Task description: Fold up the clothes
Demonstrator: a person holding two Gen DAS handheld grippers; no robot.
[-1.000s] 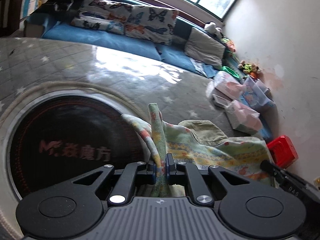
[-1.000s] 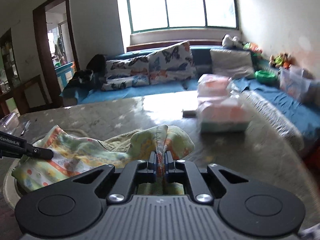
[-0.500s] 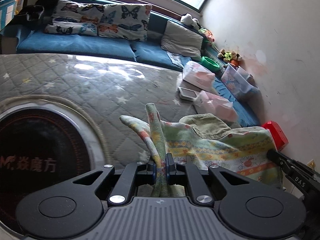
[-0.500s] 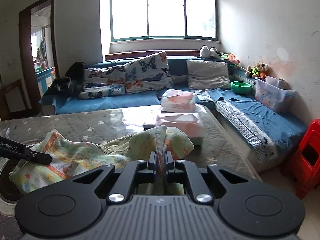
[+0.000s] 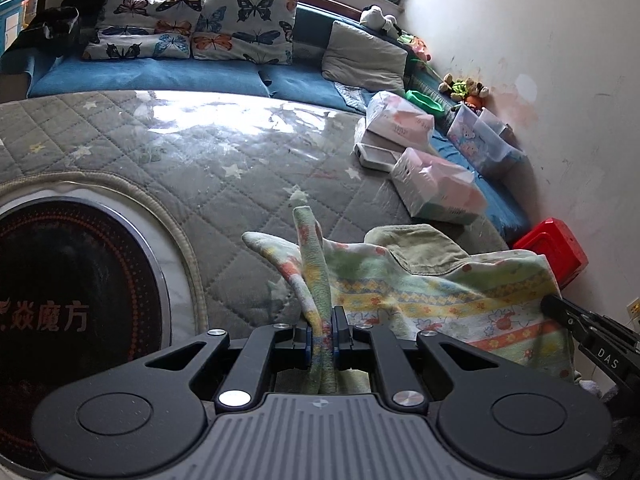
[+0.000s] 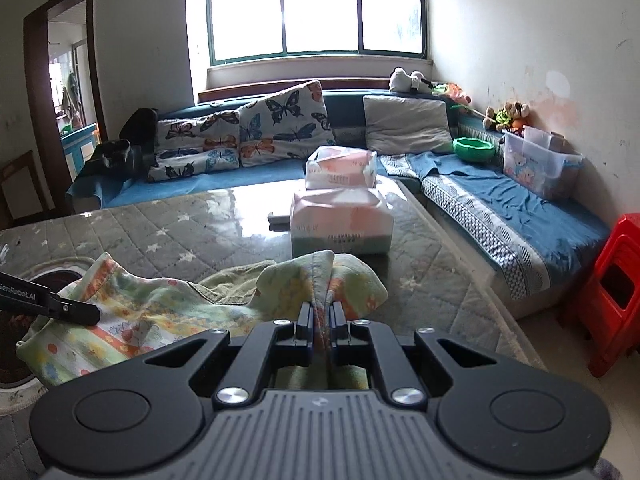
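Note:
A pale green garment (image 5: 432, 292) with orange and yellow printed bands is stretched between both grippers above the grey quilted table cover (image 5: 208, 160). My left gripper (image 5: 321, 326) is shut on one pinched corner, whose fabric stands up past the fingers. In the right wrist view my right gripper (image 6: 321, 320) is shut on the other corner of the garment (image 6: 152, 312), which sags to the left. The right gripper's tip (image 5: 560, 308) shows at the left view's right edge, and the left gripper's tip (image 6: 76, 312) pokes in from the right view's left edge.
Two tissue packs (image 6: 340, 228) and a small flat tray (image 5: 376, 156) lie on the table's far right part. A round black hotplate (image 5: 60, 292) is set into the table at left. A blue sofa (image 6: 500, 208) wraps behind and right; a red stool (image 6: 616, 292) stands on the floor.
Both grippers have carried the garment sideways across the table; the hotplate has slid toward the left edge of the left view. The grips are unchanged.

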